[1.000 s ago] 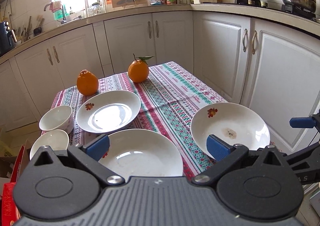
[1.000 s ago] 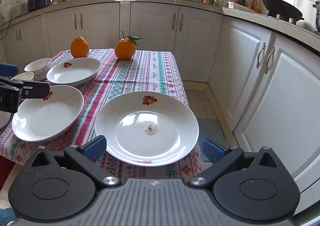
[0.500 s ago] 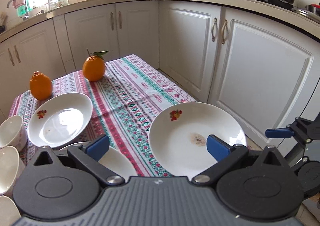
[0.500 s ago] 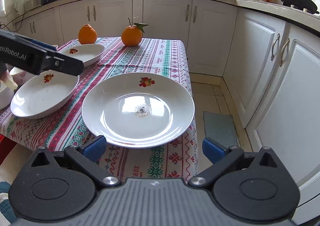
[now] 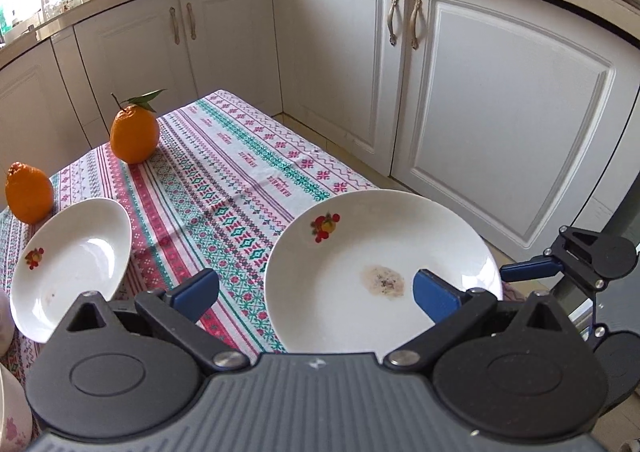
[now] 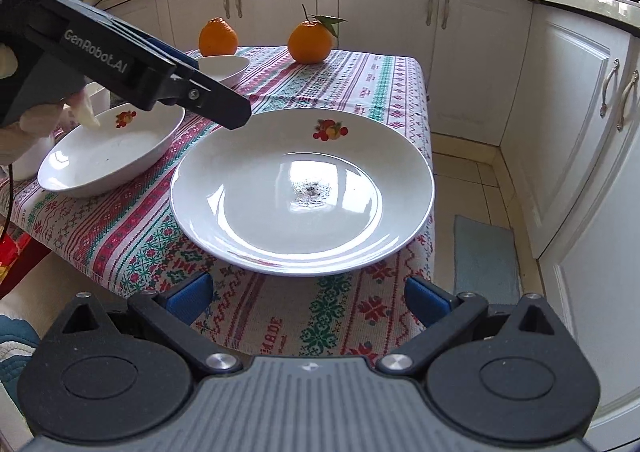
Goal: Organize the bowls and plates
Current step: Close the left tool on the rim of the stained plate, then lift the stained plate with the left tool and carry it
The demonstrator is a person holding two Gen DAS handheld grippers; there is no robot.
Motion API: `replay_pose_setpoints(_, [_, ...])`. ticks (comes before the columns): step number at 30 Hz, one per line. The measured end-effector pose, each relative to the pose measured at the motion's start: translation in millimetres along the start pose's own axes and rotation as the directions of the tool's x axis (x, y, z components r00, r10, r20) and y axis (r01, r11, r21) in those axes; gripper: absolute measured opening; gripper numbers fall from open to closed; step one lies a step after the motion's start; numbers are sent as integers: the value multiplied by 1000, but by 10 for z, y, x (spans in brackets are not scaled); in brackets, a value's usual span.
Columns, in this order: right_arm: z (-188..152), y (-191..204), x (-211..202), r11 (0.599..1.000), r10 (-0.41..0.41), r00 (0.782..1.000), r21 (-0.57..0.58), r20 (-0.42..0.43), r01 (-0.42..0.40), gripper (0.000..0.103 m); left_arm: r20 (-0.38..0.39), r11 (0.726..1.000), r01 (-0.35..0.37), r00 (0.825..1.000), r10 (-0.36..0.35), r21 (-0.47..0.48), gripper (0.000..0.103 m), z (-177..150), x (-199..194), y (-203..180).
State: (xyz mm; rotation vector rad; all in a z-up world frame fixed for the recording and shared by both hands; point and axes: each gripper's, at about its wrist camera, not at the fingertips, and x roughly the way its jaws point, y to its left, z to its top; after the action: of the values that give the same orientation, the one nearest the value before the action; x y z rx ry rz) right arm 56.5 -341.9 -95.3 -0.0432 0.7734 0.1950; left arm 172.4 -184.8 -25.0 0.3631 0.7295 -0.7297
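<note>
Patterned tablecloth [image 6: 352, 88] under white plates [image 6: 302, 192], white kitchen cabinets [image 5: 500, 100], both grippers' jaws spread, empty

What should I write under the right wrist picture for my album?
Open right gripper faces a stained white plate on a patterned tablecloth, two oranges behind.

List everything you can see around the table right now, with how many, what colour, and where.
plates: three, white with fruit print; one stained at the near right corner, two on the left.
bowls: edges of white ones at far left; count unclear.
oranges: two, orange, far edge of table.
tablecloth: one, red-green patterned, covering table.
cabinets: white, behind and right.
floor mat: one, grey-blue, right of table.
left gripper: black with blue pads, open, over the stained plate.
right gripper: same, open, at near table edge.
</note>
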Motion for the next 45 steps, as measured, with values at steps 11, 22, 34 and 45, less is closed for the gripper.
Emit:
replay_pose_setpoints(11, [39, -66, 165, 994, 68, 998, -88, -10, -69, 103, -131, 994, 111, 985, -110, 1, 102, 144, 506, 114])
replay_pose_setpoints(22, [33, -214, 193, 982, 129, 991, -142, 28, -123, 103, -270, 978, 203, 941, -206, -37, 89, 229, 923, 255])
replay_pose_setpoints(34, [69, -268, 240, 966, 172, 984, -205, 46, -159, 103, -304, 969, 244, 922, -241, -27, 67, 309, 1016, 280])
replay_pose_setpoints(45, [96, -275, 258, 966, 179, 983, -193, 25, -171, 100, -319, 968, 251, 917, -240, -8, 63, 332, 1047, 285])
